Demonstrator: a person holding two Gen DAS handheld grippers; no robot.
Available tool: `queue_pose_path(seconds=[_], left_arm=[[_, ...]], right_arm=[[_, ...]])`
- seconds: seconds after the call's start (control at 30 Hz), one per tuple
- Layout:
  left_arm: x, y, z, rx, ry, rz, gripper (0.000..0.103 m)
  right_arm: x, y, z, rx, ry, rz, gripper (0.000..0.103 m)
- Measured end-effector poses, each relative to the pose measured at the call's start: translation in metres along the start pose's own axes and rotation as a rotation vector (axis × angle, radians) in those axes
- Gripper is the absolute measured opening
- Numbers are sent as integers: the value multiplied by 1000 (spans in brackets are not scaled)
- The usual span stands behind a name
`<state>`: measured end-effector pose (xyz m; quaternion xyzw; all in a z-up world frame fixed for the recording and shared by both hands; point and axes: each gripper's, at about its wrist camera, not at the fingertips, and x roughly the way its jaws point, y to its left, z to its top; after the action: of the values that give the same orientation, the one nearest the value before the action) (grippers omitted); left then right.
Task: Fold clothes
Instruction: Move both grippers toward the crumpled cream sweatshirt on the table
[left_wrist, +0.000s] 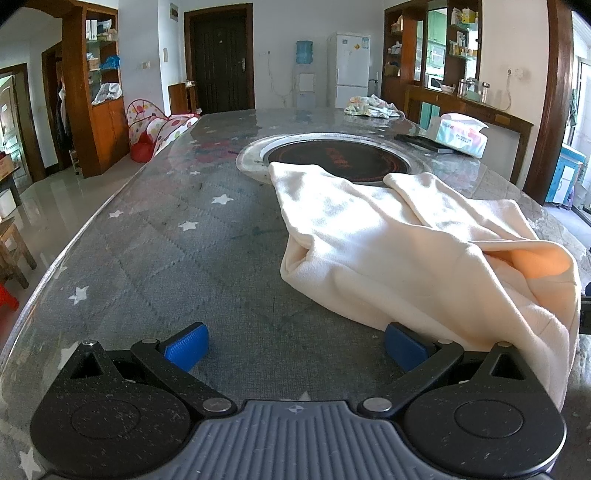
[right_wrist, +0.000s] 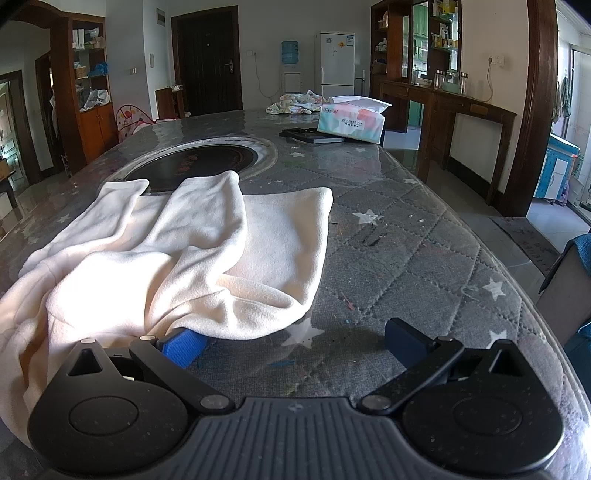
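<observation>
A grey quilted cover (right_wrist: 424, 236) with white stars lies under glass on the table. A round black hob (right_wrist: 192, 164) sits sunk in the middle. Toward the far end are a tissue box (right_wrist: 351, 123), a flat black tray (right_wrist: 314, 136) touching it, and a patterned cloth (right_wrist: 295, 103). Beyond stand a white fridge (right_wrist: 334, 61), a water dispenser (right_wrist: 290, 64), a dark door (right_wrist: 207, 59), wooden shelves (left_wrist: 96, 85) and a spotted play tent (left_wrist: 155, 127).
</observation>
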<state>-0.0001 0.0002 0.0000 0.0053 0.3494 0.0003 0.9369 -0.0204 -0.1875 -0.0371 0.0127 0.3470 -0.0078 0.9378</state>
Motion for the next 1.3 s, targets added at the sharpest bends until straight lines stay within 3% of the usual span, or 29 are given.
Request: queue_pose_path(seconds=[0.4, 0.73, 1.3], left_arm=[[-22, 13, -8, -67, 41, 16, 103], [-65, 20, -7, -122, -25, 12, 103], [-75, -13, 19, -49, -45, -37, 103]], right_arm=[[-23, -7, -6, 30, -8, 40, 103], [-49, -15, -15, 69, -29, 61, 103], [-73, -13, -5, 63, -78, 100, 103]])
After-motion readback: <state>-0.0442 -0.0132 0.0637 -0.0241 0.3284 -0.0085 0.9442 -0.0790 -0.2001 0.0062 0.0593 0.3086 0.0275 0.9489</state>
